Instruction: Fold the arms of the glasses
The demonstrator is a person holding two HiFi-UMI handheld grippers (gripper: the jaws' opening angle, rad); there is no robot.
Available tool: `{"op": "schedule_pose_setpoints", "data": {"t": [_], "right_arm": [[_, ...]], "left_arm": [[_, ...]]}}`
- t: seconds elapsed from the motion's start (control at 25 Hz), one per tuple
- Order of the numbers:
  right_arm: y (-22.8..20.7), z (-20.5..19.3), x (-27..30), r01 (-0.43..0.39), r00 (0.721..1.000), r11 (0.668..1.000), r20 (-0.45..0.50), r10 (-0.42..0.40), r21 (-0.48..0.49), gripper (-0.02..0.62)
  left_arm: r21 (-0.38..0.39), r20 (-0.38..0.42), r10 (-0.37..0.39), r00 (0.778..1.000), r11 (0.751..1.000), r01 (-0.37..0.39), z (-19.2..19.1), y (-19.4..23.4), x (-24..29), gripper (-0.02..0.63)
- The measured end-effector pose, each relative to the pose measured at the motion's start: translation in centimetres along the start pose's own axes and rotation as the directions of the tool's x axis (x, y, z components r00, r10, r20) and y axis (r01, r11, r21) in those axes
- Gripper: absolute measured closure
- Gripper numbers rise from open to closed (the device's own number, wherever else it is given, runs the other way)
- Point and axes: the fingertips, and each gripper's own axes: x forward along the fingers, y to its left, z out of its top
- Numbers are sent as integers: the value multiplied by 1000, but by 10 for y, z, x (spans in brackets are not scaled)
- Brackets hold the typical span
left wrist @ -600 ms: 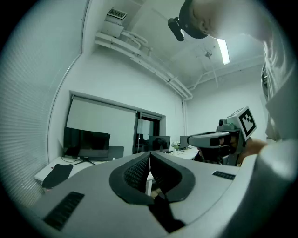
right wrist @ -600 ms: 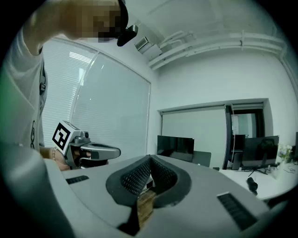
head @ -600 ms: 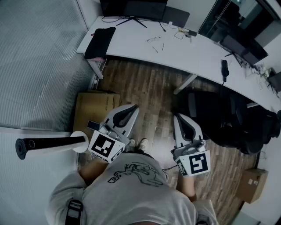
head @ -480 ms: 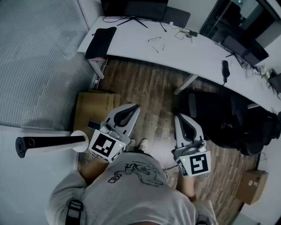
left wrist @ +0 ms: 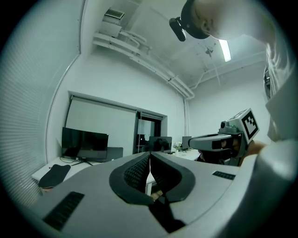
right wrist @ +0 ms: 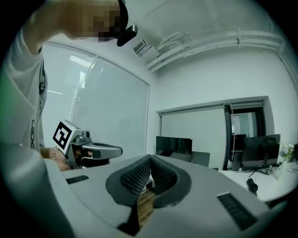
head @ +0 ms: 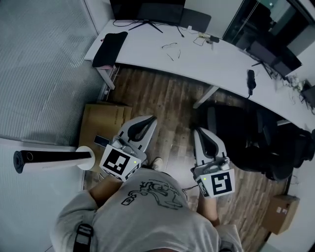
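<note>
Barely anything changes: my left gripper and right gripper stay well short of the bench, jaws pressed together, empty; the glasses lie untouched.

glasses on the desk, before the monitor

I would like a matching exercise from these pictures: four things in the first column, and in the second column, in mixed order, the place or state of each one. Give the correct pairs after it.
Column one:
1. glasses
2. black pad
3. cardboard box
4. left gripper

Column two:
A. on the wooden floor, near the left end of the white desk
B. jaws together, nothing between them
C. on the desk, at its left end
D. on the desk, in front of the monitor, to the right of its stand

Pairs: 1-D, 2-C, 3-A, 4-B.
</note>
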Motion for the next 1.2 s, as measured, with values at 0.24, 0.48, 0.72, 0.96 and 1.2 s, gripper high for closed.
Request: {"op": "schedule_pose_setpoints", "data": {"t": [0.24, 0.48, 0.72, 0.96, 1.2], "right_arm": [[-27, -8, 0, 2, 1000, 1000, -5, -2, 6, 586], [-46, -14, 19, -3, 1000, 1000, -9, 3, 14, 586], [-67, -13, 56, -11, 1000, 1000, -18, 11, 14, 586], [-86, -5, 111, -16, 1000, 1000, -23, 16, 8, 586], [-95, 8, 176, -19, 999, 1000, -31, 19, 1, 586]], "left_arm": [[-11, -7, 16, 1000, 1000, -16, -5, -5, 19, 584], [-17, -21, 23, 1000, 1000, -23, -13, 9, 40, 584], [-19, -27, 31, 999, 999, -32, -13, 44, 72, 584], [-21, -24, 31, 999, 999, -32, -5, 91, 105, 584], [-29, -39, 15, 999, 999, -16, 1, 148, 132, 584]]}}
